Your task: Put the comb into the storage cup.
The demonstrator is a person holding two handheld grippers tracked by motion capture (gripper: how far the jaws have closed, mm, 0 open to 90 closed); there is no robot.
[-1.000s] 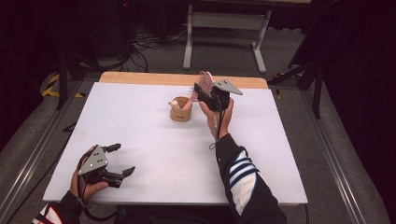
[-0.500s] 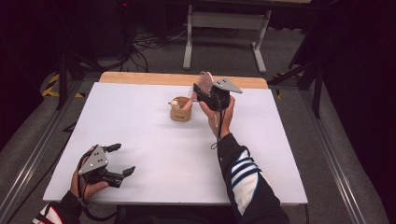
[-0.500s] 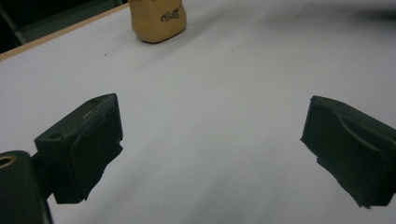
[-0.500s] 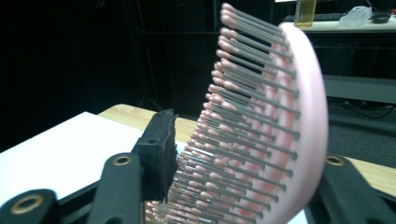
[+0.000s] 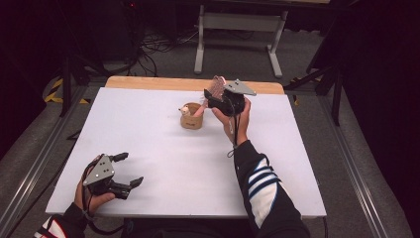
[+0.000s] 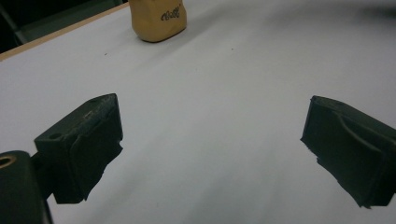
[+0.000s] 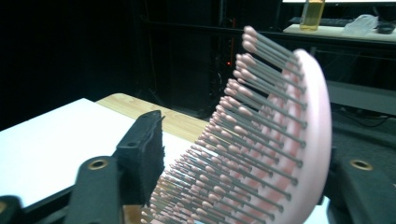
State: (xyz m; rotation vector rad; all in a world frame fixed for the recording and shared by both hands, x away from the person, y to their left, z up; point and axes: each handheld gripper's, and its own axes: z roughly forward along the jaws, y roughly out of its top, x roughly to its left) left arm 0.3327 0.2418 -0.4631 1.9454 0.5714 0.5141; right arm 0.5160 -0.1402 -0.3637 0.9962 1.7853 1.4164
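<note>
A pink hairbrush (image 5: 216, 85) stands handle-down and leaning in a tan cup (image 5: 191, 118) at the far middle of the white table. My right gripper (image 5: 212, 94) is at the brush head. In the right gripper view the bristled head (image 7: 261, 140) sits between the jaws of that gripper (image 7: 243, 149). Its jaws have just been opening, and the left pad (image 7: 142, 149) stands just clear of the bristle tips. My left gripper (image 5: 130, 169) rests at the near left of the table, open with nothing in it (image 6: 212, 140). The cup (image 6: 158, 18) lies far ahead of it.
The white tabletop (image 5: 163, 163) has a wooden strip (image 5: 148, 83) along its far edge. Beyond it are a metal stand (image 5: 237, 29) and cables on a dark floor. A small pale object (image 5: 184, 110) also sits in the cup.
The right gripper's jaws have spread apart around the brush head, and the hand has barely shifted. The left gripper has not moved.
</note>
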